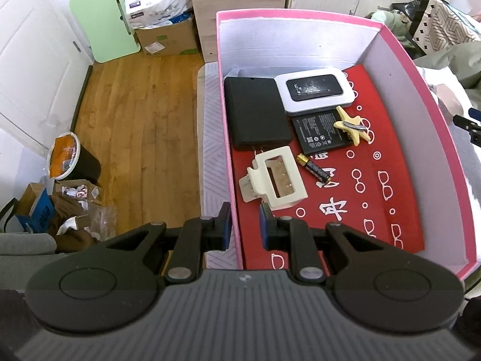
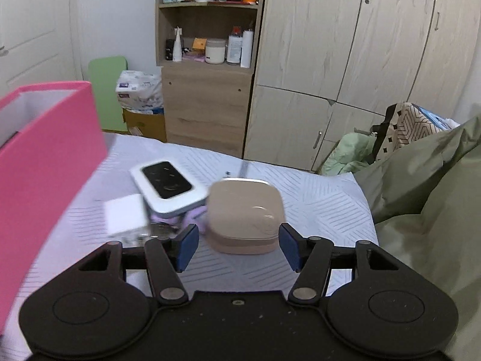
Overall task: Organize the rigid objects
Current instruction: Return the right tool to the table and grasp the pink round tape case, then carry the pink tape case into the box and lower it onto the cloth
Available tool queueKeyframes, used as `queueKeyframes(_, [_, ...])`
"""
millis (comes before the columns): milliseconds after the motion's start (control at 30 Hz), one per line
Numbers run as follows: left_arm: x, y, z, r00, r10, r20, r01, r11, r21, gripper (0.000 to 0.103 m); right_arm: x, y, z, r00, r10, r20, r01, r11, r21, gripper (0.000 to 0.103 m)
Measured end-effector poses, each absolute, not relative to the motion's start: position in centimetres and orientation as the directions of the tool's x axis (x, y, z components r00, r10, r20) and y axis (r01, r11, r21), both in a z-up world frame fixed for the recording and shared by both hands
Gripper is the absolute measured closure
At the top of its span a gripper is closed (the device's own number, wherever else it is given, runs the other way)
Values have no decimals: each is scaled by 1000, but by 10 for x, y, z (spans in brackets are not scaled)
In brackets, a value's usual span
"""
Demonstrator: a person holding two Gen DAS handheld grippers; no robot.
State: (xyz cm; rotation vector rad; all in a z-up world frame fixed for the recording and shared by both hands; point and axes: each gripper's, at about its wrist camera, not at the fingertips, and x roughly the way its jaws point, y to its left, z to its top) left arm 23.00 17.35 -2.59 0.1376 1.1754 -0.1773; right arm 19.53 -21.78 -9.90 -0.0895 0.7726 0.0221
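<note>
A pink box (image 1: 399,51) with a red patterned floor lies on the bed. It holds a black flat case (image 1: 258,111), a white Wi-Fi device (image 1: 315,91), a flat phone battery (image 1: 323,134), a yellow clip (image 1: 351,124), an AA battery (image 1: 312,168) and a cream hair claw (image 1: 275,180). My left gripper (image 1: 245,219) straddles the box's left wall with a narrow gap; red floor shows beside the right pad. My right gripper (image 2: 239,240) stands open just short of a beige square case (image 2: 246,210) on the bed, its pads off the case.
On the bedspread (image 2: 315,204), left of the beige case, lie a second white device with a black screen (image 2: 168,186), a white square block (image 2: 126,216) and something purple (image 2: 192,215). The pink box (image 2: 45,165) stands close at left. Green bedding (image 2: 427,180) rises at right.
</note>
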Motion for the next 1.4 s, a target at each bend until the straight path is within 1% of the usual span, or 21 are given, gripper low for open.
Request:
queueKeyframes(100, [229, 171, -26, 378, -51, -924, 201, 979, 28, 85, 203, -222, -107, 704, 12, -710, -74, 996, -56, 38])
queueKeyframes(200, [228, 170, -26, 379, -39, -924, 195, 980, 39, 86, 206, -222, -115, 707, 20, -707, -96, 993, -68, 32])
queueKeyframes(333, [228, 166, -26, 376, -25, -926, 191, 980, 51, 85, 210, -225, -126, 718, 36, -695, -105, 993, -57, 28])
queueKeyframes(500, [230, 165, -26, 370, -21, -929, 194, 979, 55, 85, 212, -239, -139, 745, 77, -663, -56, 997, 53, 18])
queueKeyframes(567, [230, 165, -26, 369, -19, -929, 193, 979, 57, 85, 209, -237, -141, 760, 74, -645, -64, 997, 40, 20])
queueKeyframes(600, [230, 165, -26, 369, -18, -929, 193, 979, 57, 85, 208, -236, -140, 763, 83, -641, -74, 996, 41, 27])
queueKeyframes(633, [230, 165, -26, 369, -20, -929, 193, 980, 56, 85, 207, -235, -139, 762, 84, -642, -72, 996, 44, 27])
queueKeyframes(700, [230, 165, -26, 370, -23, -929, 192, 980, 52, 85, 205, -233, -136, 758, 69, -648, -66, 997, 30, 27])
queueKeyframes(1000, [229, 165, -26, 373, -21, -928, 196, 979, 56, 85, 176, -226, -95, 805, 75, -589, -89, 996, 6, 28])
queueKeyframes(1167, [228, 165, -26, 374, -23, -927, 193, 980, 54, 85, 166, -217, -86, 784, 122, -609, -131, 991, 31, 29])
queueKeyframes(1233, [228, 165, -26, 375, -21, -927, 194, 979, 56, 85, 163, -212, -84, 780, 126, -613, -144, 989, 20, 30])
queueKeyframes(1267, [228, 165, -26, 374, -21, -927, 196, 979, 57, 85, 161, -210, -82, 790, 100, -605, -132, 991, -8, 84])
queueKeyframes(1300, [228, 165, -26, 374, -20, -927, 194, 979, 58, 85, 161, -209, -79, 788, 100, -608, -140, 990, -19, 90])
queueKeyframes(1333, [228, 165, -26, 374, -20, -927, 195, 979, 58, 85, 161, -209, -76, 785, 117, -609, -154, 988, -9, 92])
queueKeyframes(1400, [228, 165, -27, 372, -19, -928, 196, 979, 59, 85, 162, -211, -73, 759, 161, -631, -191, 981, 21, 92])
